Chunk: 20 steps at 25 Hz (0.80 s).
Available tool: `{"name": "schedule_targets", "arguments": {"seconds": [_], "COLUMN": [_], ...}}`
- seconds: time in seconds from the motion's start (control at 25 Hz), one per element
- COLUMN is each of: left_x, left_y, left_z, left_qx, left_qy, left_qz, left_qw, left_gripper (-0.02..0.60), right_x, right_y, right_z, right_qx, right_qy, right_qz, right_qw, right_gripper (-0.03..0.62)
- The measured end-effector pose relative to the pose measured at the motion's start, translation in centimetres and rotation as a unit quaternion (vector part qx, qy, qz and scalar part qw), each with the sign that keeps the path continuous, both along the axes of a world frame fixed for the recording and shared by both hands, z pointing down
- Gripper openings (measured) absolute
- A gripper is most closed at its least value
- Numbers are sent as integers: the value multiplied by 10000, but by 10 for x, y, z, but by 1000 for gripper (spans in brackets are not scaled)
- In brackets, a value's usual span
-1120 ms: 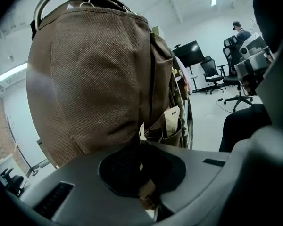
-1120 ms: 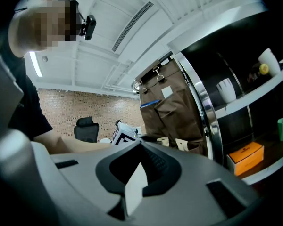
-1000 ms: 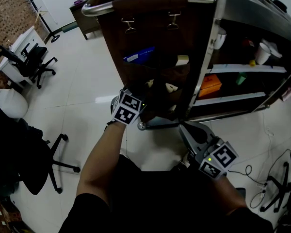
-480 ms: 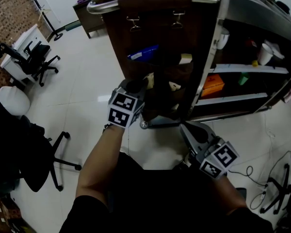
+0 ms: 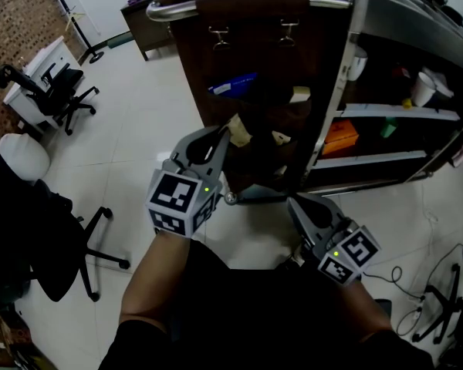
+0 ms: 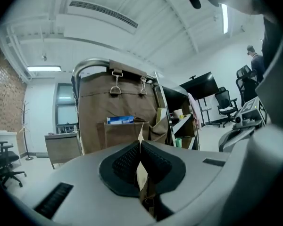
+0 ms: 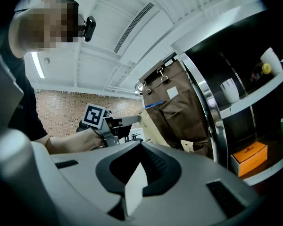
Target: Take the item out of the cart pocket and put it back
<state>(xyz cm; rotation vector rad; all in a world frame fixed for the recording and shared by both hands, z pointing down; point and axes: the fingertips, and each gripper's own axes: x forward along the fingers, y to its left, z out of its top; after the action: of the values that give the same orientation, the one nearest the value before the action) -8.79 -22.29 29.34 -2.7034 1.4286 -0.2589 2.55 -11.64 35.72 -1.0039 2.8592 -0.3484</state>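
A brown fabric organizer (image 5: 255, 45) hangs by two clips from the cart's handle bar (image 5: 216, 5). Its pockets (image 6: 122, 135) hold a blue box (image 5: 233, 85) and pale packets (image 5: 298, 95). My left gripper (image 5: 218, 139) is held just in front of the lower pockets, shut on a thin tan paper packet (image 5: 238, 129) that is clear of the pocket. The left gripper view shows that packet (image 6: 141, 175) pinched between the pads. My right gripper (image 5: 296, 203) hangs low near the cart's base, shut on a pale slip (image 7: 136, 187).
The cart's open shelves (image 5: 393, 110) on the right carry an orange box (image 5: 336, 137), cups (image 5: 418, 87) and small items. Office chairs (image 5: 50, 95) and a white desk stand at the left. Cables (image 5: 405, 280) lie on the floor at the right.
My left gripper has drawn back from the lower pocket toward me and risen, bringing the tan packet out with it. The right gripper has stayed where it was.
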Motion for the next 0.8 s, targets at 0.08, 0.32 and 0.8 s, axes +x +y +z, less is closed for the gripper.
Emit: {"name": "schedule_targets", "arguments": {"seconds": [0.08,0.32,0.8], "left_x": [-1,-3,18], "left_y": [16,64,132], "left_z": [-14,-26,4], "left_qx": [150,82,-185], "left_qy": [164,506,691], "left_qz": [27,145,438], "left_qw": [9997,9986,9965], "left_gripper": [3,3,3], "right_x": [0,-1,-5], "right_y": [1,5,6], "right_z": [2,2,-1], "right_qx": [-39,-80,-36], "right_qy": [19,20,4], "right_qz": [-37,-105,-199], "right_qw": [10000,9999,9998], "right_gripper": [15,15,15]}}
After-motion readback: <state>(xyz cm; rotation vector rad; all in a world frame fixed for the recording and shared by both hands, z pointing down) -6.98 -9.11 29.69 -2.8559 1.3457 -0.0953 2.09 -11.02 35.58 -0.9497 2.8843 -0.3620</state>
